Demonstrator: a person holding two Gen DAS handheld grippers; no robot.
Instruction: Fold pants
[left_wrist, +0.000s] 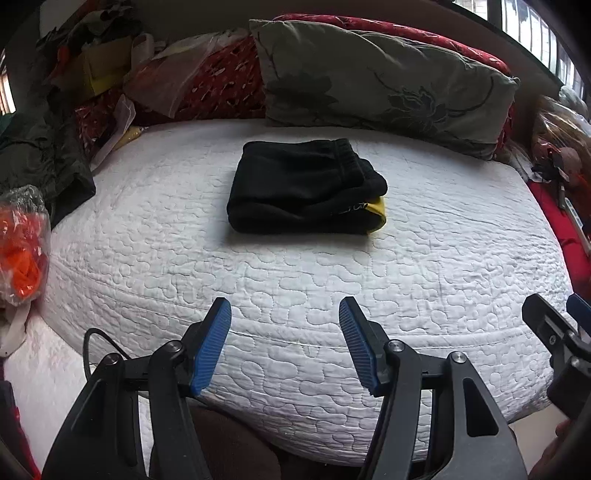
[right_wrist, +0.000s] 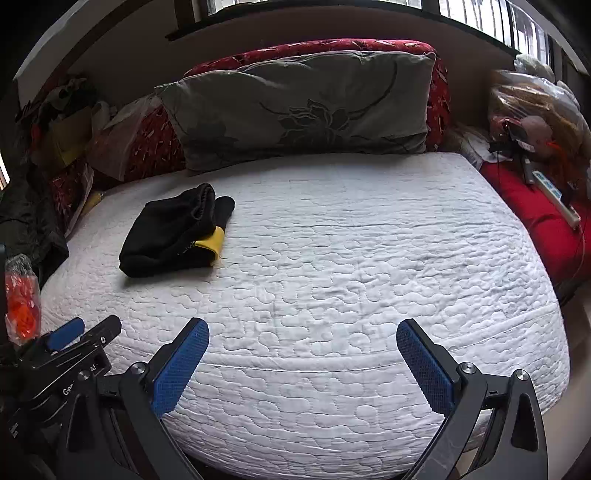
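Note:
Black pants (left_wrist: 303, 188) with a yellow patch lie folded into a compact bundle on the white quilted mattress (left_wrist: 295, 288). In the right wrist view the pants (right_wrist: 173, 236) lie at the far left of the mattress (right_wrist: 351, 266). My left gripper (left_wrist: 285, 310) is open and empty, held over the mattress's near edge, well short of the pants. My right gripper (right_wrist: 303, 332) is open and empty, also at the near edge, to the right of the pants. The right gripper also shows at the left wrist view's right edge (left_wrist: 554, 325).
A grey flowered pillow (left_wrist: 384, 81) and red cushions (left_wrist: 221, 81) line the head of the bed. Bags and clothes (left_wrist: 74, 74) pile at the far left. An orange bag (left_wrist: 22, 243) sits at the left edge. A red cushion with a power strip (right_wrist: 554, 199) lies right.

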